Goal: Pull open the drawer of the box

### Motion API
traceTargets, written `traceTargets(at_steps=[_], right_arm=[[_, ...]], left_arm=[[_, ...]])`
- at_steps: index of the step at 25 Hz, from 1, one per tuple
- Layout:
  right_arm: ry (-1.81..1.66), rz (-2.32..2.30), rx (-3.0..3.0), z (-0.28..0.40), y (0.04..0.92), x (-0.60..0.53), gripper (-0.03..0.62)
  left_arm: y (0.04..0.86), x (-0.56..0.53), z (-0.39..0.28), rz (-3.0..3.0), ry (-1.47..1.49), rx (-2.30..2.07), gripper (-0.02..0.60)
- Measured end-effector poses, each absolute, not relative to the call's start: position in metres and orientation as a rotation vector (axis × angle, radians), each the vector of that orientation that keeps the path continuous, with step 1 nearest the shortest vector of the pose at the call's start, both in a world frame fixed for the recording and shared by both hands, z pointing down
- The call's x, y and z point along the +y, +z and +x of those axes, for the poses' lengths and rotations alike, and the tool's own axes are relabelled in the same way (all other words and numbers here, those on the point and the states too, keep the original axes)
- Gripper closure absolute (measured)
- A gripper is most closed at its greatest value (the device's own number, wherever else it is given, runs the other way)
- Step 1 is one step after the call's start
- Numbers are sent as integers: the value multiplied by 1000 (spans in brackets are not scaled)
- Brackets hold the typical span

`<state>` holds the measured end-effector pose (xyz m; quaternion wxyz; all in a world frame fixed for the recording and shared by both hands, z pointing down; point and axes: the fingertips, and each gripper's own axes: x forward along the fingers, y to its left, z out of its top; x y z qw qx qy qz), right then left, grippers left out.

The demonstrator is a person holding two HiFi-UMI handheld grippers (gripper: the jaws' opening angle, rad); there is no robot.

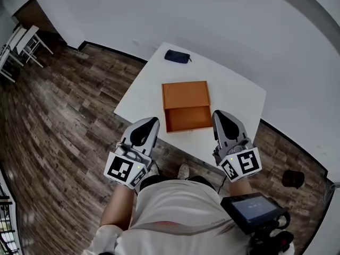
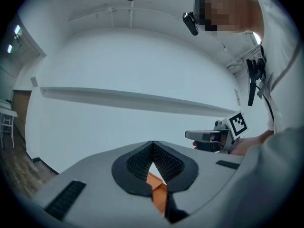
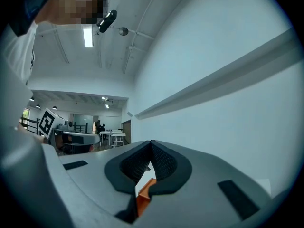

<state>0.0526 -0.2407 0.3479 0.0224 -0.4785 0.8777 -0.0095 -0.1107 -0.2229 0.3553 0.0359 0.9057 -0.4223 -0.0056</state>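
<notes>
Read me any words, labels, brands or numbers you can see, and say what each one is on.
No readable text anywhere.
Cubes on left claw and right claw: square black-and-white patterns, no letters.
Orange box: no print visible.
Screen device at the waist: dark, nothing legible.
</notes>
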Motion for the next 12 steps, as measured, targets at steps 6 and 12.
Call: traceTargets(at_steps=[6,12], right_arm=[[-9,-1518,2721,54,351,-239,591],[-14,-1530,2723,56,352,-240,591]], left_arm=[[357,-227,-113,2777,-33,-1298,572],[359,-228,-113,2775,-35,-1285,572]])
